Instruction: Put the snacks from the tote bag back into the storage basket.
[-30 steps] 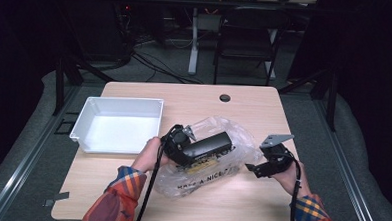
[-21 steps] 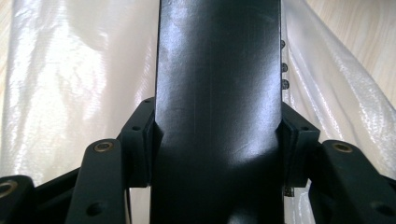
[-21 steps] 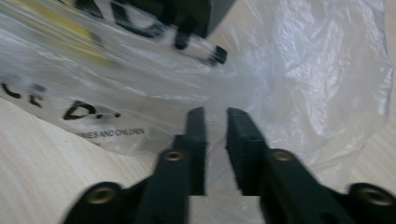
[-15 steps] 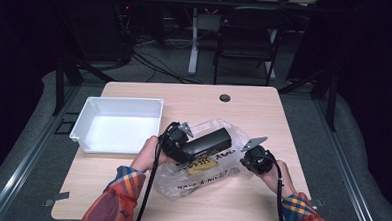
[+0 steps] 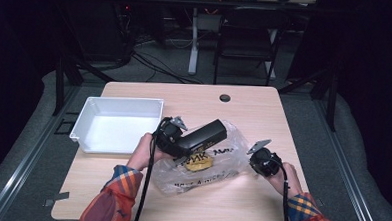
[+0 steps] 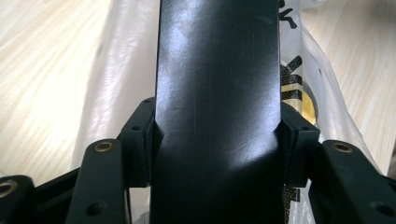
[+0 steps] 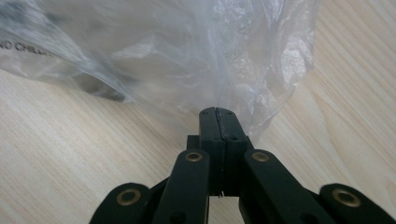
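Dark room, grey floor (image 5: 30, 183), chair (image 5: 247, 42)

You work at a pale wooden rectangular surface (image 5: 264, 113) with a small dark round cap (image 5: 225, 98) set near its far edge. A white rectangular plastic tray (image 5: 116, 124) sits on its left part. Just right of the tray, a crumpled clear plastic bag with black lettering (image 5: 206, 171) lies on the wood.

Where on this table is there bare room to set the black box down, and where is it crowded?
Bare wood lies along the far edge around the small black cap, and at the right edge beyond the right tool. The white tray is empty. Crowded: the middle front, where the plastic bag, the left tool and the black box sit.
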{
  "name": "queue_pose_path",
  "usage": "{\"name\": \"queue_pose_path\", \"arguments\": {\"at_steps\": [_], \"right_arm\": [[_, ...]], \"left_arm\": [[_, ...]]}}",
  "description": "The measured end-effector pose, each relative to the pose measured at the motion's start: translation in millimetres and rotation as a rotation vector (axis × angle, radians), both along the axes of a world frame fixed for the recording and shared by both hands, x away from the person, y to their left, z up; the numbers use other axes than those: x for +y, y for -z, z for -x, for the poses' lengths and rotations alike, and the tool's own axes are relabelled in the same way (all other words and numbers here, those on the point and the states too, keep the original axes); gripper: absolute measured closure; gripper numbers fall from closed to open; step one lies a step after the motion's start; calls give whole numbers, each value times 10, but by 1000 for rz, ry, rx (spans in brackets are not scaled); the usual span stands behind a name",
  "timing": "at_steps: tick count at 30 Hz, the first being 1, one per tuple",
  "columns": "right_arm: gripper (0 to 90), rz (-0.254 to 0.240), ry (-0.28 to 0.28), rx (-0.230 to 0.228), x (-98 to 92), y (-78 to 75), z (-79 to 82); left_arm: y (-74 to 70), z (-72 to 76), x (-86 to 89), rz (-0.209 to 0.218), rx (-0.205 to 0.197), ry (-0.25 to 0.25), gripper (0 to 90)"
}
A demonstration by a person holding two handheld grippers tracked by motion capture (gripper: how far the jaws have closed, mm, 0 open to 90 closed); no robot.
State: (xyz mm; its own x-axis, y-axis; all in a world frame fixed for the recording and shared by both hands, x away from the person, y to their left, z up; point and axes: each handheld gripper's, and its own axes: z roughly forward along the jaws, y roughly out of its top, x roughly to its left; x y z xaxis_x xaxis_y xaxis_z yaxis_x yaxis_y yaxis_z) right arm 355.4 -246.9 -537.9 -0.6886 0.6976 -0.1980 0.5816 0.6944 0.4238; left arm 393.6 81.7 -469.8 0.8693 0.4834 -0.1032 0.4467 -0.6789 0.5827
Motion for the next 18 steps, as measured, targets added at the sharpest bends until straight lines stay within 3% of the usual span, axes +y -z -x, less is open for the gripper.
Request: {"name": "queue_pose_path", "arguments": {"at_steps": [3, 4, 6, 8, 10, 12, 15, 17, 18], "right_arm": [[900, -19, -5, 5, -36, -27, 4], [849, -54, -22, -3, -46, -55, 7], [617, -123, -49, -13, -29, -139, 24], [497, -187, -87, -39, 34, -228, 50], [381, -210, -123, -71, 129, -320, 82], [320, -244, -167, -89, 243, -376, 102], [310, -224, -210, -113, 422, -384, 100], [380, -202, -229, -110, 533, -339, 82], [472, -182, -227, -114, 578, -306, 67]], "left_arm": [[-3, 1, -3, -9, 3, 15, 430], [2, 4, -13, -7, 3, 14, 430], [11, 9, -41, -10, 5, 23, 430], [15, 12, -67, -19, 9, 29, 429], [19, 16, -87, -21, 8, 32, 429], [21, 19, -102, -24, 8, 40, 429], [31, 26, -136, -26, 19, 49, 429], [33, 26, -151, -34, 18, 55, 429], [33, 27, -157, -36, 20, 56, 429]]}}
